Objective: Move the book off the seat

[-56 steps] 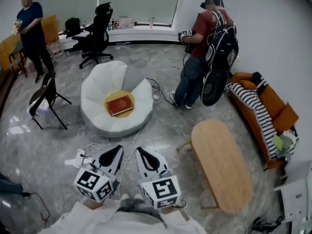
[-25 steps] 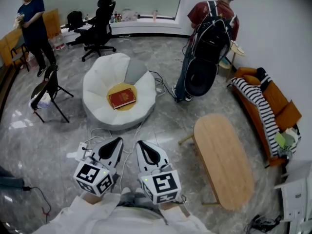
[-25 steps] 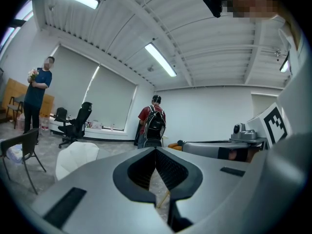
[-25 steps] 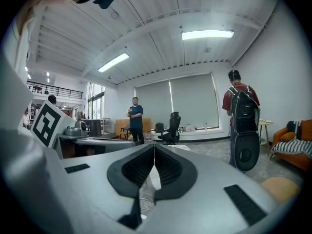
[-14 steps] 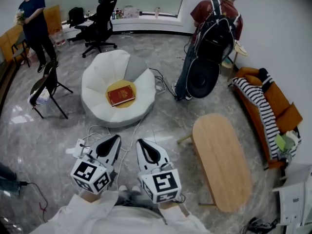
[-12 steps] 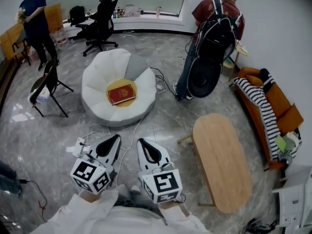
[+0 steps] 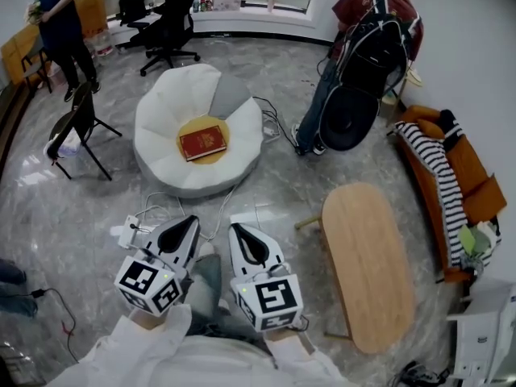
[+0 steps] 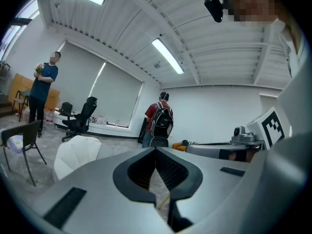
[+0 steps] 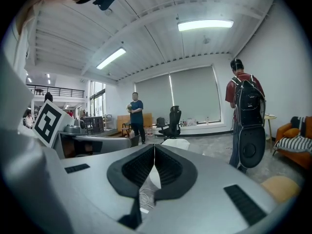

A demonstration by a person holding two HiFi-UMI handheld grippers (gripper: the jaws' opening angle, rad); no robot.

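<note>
White seat (image 7: 161,111) is sitting ahead of me on the floor, with an oval wood table (image 7: 367,264) off to its right. The red book (image 7: 202,143) is lying flat on the yellow cushion (image 7: 193,122) in the seat's middle. Its cover print is too small to read. I'm holding the left gripper (image 7: 193,218) and right gripper (image 7: 235,229) side by side, well short of the seat. Both have their jaws pressed together and are gripping nothing. Their cubes are showing black square markers.
</note>
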